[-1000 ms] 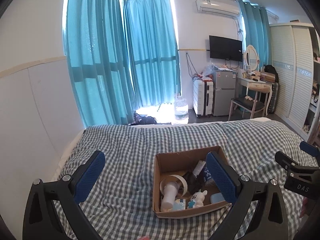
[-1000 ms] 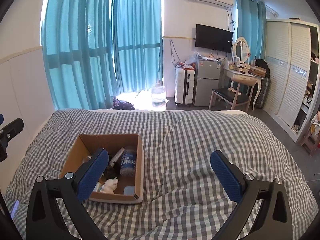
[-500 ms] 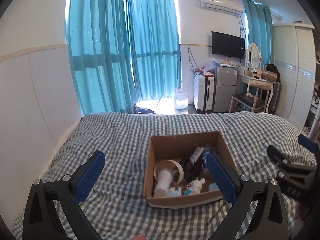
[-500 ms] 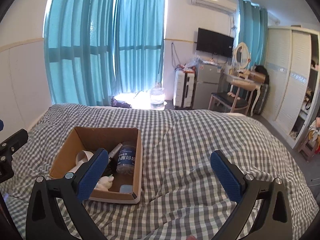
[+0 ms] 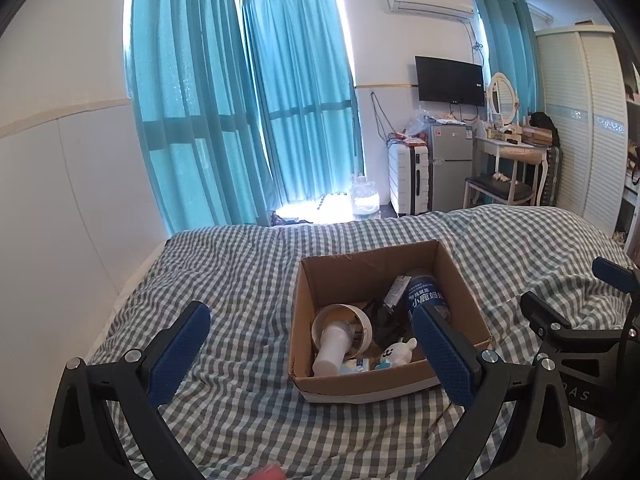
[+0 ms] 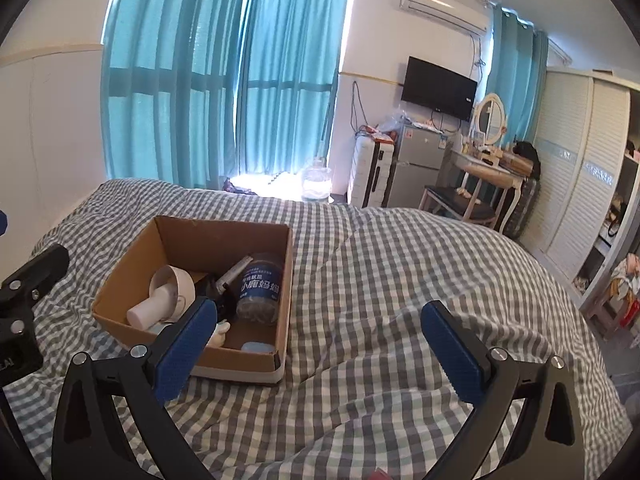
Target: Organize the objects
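An open cardboard box (image 5: 308,292) (image 6: 128,264) stands on the checked bedspread. Inside lie a jar with a blue label (image 5: 426,296) (image 6: 258,288), a white hand fan (image 5: 338,332) (image 6: 160,300), a white bunny toy (image 5: 396,352), a tube (image 6: 234,274) and other small items. My left gripper (image 5: 310,354) is open and empty, hovering just in front of the box. My right gripper (image 6: 320,346) is open and empty, in front of the box's right corner; its fingers (image 5: 544,316) show at the right of the left wrist view.
The checked bed (image 6: 400,280) fills the foreground; a white wall (image 5: 60,200) runs along its left. Beyond the bed stand blue curtains (image 5: 240,120), a water jug (image 6: 316,184), a suitcase (image 5: 408,178), a small fridge (image 5: 450,164), a dressing table with stool (image 6: 480,184) and a wardrobe (image 6: 580,184).
Both grippers have risen and tilted down over the bed, so the box now shows more from above. Both stayed open. Nothing in the box moved.
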The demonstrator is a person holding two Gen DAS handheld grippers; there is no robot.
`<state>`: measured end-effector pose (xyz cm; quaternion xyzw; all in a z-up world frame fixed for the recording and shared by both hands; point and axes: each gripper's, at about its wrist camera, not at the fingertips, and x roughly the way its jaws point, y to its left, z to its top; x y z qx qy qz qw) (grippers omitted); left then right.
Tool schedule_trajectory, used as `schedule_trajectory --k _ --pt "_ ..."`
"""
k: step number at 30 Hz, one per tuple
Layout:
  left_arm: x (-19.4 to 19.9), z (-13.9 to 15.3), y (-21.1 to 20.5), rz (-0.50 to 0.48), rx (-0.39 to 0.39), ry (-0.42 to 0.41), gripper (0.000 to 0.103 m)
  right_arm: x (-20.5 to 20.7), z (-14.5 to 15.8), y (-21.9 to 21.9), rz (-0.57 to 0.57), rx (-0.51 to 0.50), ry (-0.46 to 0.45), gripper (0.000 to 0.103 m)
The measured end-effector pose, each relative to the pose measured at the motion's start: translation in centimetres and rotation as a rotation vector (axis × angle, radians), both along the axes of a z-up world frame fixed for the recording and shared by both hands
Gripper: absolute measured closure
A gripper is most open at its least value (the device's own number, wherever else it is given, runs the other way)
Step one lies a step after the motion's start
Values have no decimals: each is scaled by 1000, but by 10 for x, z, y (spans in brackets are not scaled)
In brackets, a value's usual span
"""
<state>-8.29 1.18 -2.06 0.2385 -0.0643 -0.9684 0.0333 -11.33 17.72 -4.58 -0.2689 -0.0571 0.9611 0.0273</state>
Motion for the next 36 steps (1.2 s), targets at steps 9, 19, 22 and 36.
schedule_trajectory --k 9,19,22,36 --pt "0 -2 -5 12 14 -10 0 1 0 15 -31 -73 -8 1" --pt "0 -4 -7 9 25 -20 0 2 1 17 -39 -82 -2 1" --pt "0 -5 -7 8 28 -25 0 2 1 17 -37 -78 -3 1" --pt "-2 -8 -10 12 44 -41 0 1 0 14 -27 -67 -10 1"
